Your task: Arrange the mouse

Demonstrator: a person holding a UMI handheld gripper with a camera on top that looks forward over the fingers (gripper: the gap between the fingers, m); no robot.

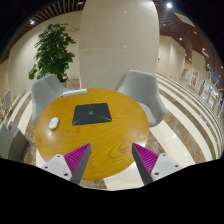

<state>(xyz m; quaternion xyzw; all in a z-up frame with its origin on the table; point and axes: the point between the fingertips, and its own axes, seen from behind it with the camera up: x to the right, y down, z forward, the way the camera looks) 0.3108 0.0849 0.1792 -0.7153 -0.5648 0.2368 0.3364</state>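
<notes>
A white mouse (pixel 53 123) lies on the left part of a round wooden table (pixel 95 140). A dark mouse pad (pixel 91 113) lies at the middle of the table, to the right of the mouse. My gripper (pixel 111 158) is held above the table's near edge, well short of both. Its fingers (pixel 146 159) with magenta pads are spread wide with nothing between them.
Two white chairs stand at the table, one at the far left (pixel 45 93) and one at the far right (pixel 141 91). A wide pale column (pixel 119 45) rises behind the table. A potted plant (pixel 52 52) stands at the left rear. Striped floor (pixel 190 115) runs to the right.
</notes>
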